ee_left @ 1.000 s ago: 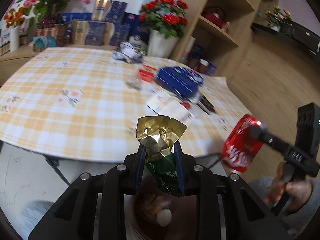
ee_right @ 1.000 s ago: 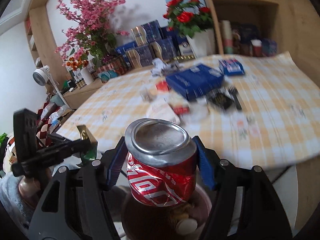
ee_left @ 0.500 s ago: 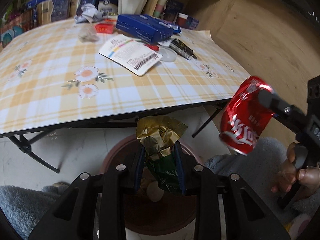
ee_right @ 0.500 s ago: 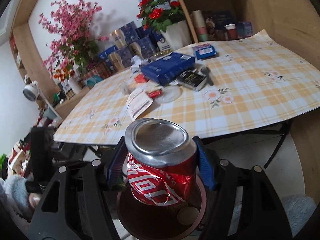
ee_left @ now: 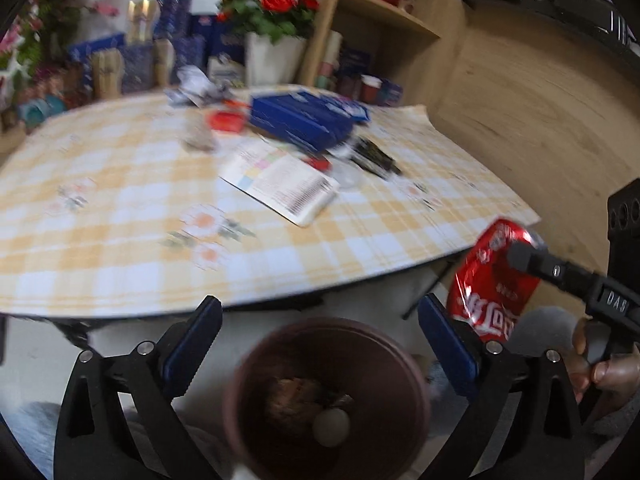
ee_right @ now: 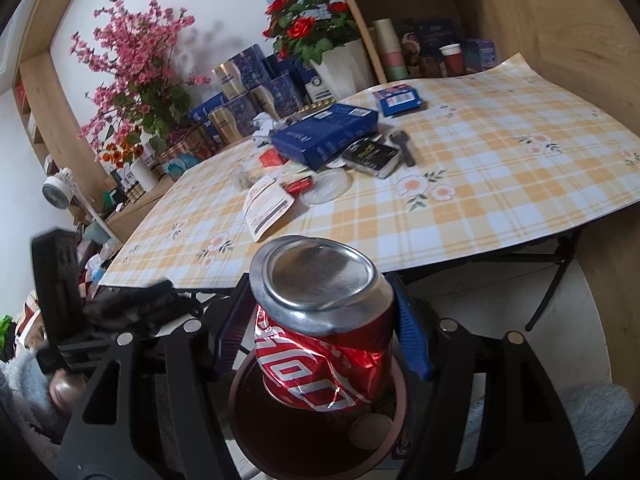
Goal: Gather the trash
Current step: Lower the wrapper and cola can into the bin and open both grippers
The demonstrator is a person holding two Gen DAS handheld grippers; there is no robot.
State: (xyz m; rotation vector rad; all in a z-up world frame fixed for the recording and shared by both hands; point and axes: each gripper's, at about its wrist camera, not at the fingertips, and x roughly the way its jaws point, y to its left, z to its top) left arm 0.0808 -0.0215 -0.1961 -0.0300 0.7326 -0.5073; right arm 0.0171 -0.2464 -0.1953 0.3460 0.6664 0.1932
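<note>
The left gripper (ee_left: 320, 344) hangs over the brown bin (ee_left: 326, 400), jaws opening wide with nothing between them. The right gripper (ee_right: 320, 332) pinches a dented red can (ee_right: 322, 344) above the bin's rim. On the far checked table (ee_right: 500, 184) lie a blue box (ee_right: 324, 134), a leaflet (ee_left: 280, 184) and a clear lid (ee_right: 326, 188). Only the left view shows scraps inside the bin.
</note>
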